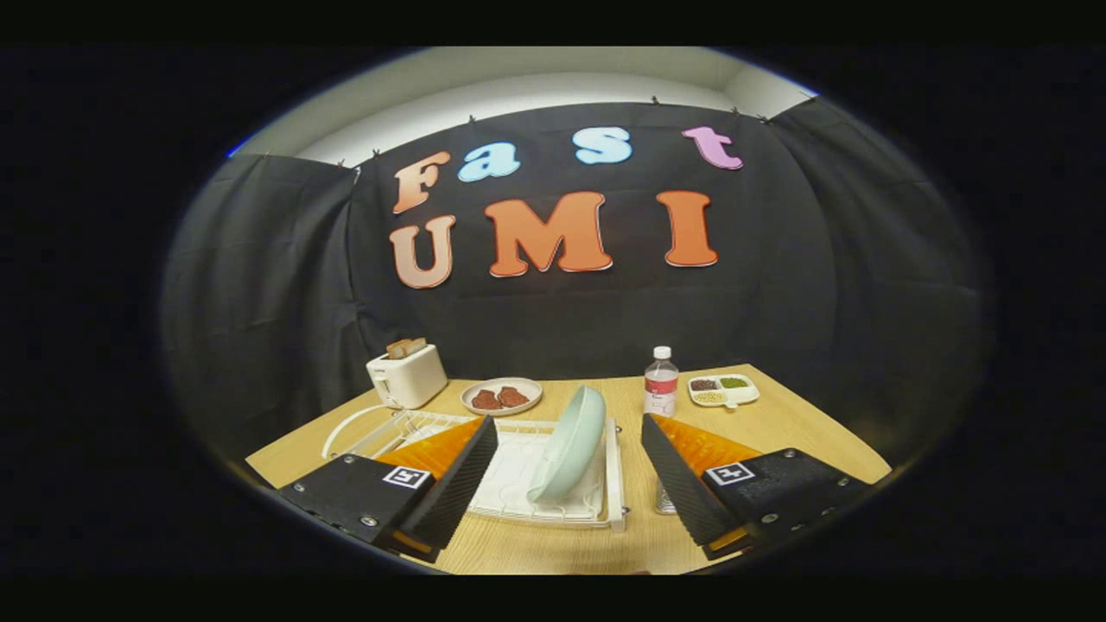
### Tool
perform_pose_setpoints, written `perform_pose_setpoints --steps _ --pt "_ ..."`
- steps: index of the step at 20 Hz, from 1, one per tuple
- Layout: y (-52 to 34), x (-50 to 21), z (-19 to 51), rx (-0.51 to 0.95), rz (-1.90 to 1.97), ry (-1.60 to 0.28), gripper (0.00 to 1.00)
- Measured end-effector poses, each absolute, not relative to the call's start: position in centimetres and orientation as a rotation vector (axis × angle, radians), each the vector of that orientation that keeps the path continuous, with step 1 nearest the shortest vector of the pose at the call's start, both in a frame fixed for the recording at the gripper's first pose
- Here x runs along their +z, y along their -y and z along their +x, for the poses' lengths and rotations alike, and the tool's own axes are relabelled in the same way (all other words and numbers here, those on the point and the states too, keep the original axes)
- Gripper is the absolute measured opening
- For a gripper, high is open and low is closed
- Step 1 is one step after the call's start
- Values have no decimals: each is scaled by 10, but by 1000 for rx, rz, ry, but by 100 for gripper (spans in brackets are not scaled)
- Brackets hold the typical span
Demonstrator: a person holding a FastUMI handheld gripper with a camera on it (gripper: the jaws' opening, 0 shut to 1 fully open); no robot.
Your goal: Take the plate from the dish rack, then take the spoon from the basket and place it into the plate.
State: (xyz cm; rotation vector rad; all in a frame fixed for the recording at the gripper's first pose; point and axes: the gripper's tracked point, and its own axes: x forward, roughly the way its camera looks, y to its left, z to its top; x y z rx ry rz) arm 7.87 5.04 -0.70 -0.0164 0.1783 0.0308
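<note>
Hovering wide open, gripper (568, 471) frames one plate (570, 442) upright in the rack (553, 484) at the bench's (778, 423) near edge; one bottle (661, 382) behind.

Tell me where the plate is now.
The pale green plate stands on edge in the white dish rack, between the open hand-held gripper fingers, before the water bottle.

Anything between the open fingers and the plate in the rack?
No. In the gripper view the gripper is open, and the plate stands on edge in the dish rack just ahead, between the fingers, with nothing in between.
</note>
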Motion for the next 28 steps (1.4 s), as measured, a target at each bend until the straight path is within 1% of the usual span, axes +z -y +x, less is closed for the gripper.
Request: perform_pose_setpoints --steps 4,8,9,10,11,12,13,14,15,21,24,28 --pt "-50 -20 111 0 -45 -263 99" --pt "-48 -58 138 -53 -28 -405 99" --pt "-47 -66 143 -65 -35 -428 97" --pt "-47 -73 145 -73 -39 -453 93" --pt "-47 -81 148 -81 -31 -477 86" --pt "-49 -88 151 -88 -15 -504 82" --pt "-48 -95 154 -99 1 -525 71" --pt "-47 -101 158 -116 13 -538 65" --pt "-45 -103 159 -138 18 -546 49" --pt "-25 -91 160 -276 -9 -534 26" --pt "-20 -81 160 -307 -38 -512 22" --pt "-26 -72 160 -326 -111 -494 22"
